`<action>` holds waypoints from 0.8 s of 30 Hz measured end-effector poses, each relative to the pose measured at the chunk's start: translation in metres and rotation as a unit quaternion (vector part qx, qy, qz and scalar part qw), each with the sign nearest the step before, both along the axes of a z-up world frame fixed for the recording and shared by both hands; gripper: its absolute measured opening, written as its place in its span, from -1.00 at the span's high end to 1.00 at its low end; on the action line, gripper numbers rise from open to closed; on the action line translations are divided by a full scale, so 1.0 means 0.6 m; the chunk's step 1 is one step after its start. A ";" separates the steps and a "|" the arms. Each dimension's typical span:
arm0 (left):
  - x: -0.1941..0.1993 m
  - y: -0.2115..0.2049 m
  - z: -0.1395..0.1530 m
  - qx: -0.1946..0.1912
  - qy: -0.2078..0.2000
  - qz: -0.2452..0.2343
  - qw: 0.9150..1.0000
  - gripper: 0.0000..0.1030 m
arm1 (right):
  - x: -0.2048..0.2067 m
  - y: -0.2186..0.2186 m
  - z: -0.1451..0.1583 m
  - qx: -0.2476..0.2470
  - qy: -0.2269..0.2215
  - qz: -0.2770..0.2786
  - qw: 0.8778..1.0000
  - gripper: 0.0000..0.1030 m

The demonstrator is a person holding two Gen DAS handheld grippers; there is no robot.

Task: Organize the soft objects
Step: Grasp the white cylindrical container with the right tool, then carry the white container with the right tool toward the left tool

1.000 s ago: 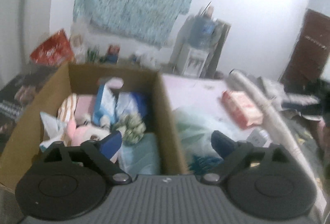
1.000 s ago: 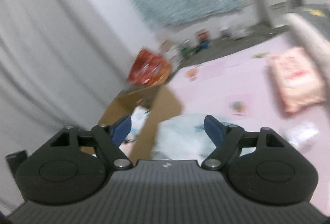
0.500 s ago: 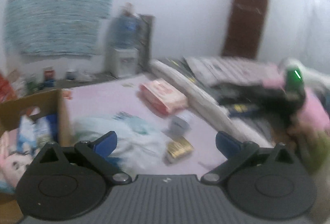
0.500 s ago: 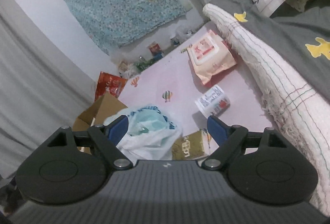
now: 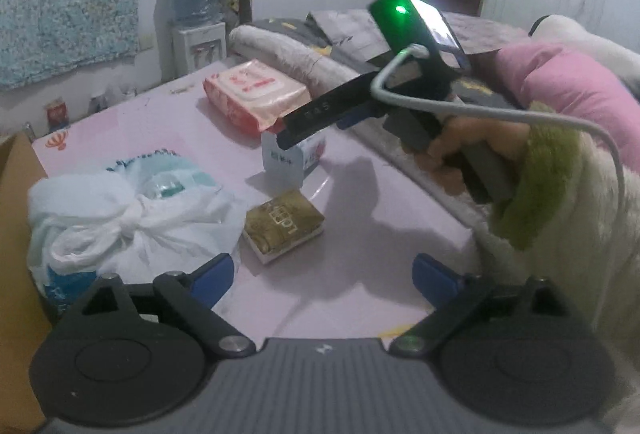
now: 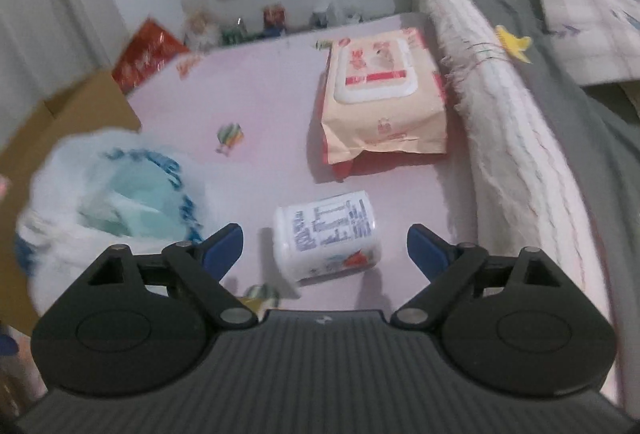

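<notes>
Pale pink and dotted with small cartoon prints, the mat (image 6: pixel 272 102) carries what is left to sort, with a rolled cream blanket (image 6: pixel 516 138) along its right edge and a brown cardboard box (image 6: pixel 60 122) at its left. Right claw (image 6: pixel 325 248) hangs over the small white soft pack with blue print (image 6: pixel 326 238), which lies on its side between the blue fingertips (image 6: pixel 224 244); the jaws are opening and the pads are clear of it, so nothing is gripped. Beyond it sits the peach wet-wipes pack with the white lid (image 6: pixel 380 102), and to the left the knotted white plastic bag with blue lettering (image 6: pixel 108 202), close against the box.

In the left wrist view, the left claw (image 5: pixel 324 270) is released too, its jaws easing inward with only bare mat between them. It hovers near the gold-wrapped rectangular pack (image 5: pixel 284 226), just beside the bag.

This looks like the reach-and-pick step: both claws are lining up on loose items. Next, the right claw likely needs to drop lower, keep the white pack centred, then close gently, since the pack will squash and could roll. The box seems the probable destination.
</notes>
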State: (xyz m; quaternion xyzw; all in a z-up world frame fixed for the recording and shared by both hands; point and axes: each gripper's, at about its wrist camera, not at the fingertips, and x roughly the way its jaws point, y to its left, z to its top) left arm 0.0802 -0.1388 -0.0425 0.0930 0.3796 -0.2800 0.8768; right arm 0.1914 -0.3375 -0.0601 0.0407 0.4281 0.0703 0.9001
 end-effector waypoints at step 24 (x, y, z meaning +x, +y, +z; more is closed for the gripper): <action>0.004 0.018 -0.043 0.000 0.015 0.012 1.000 -0.72 | -0.205 -0.104 -0.019 0.327 0.044 -0.128 0.935 -0.23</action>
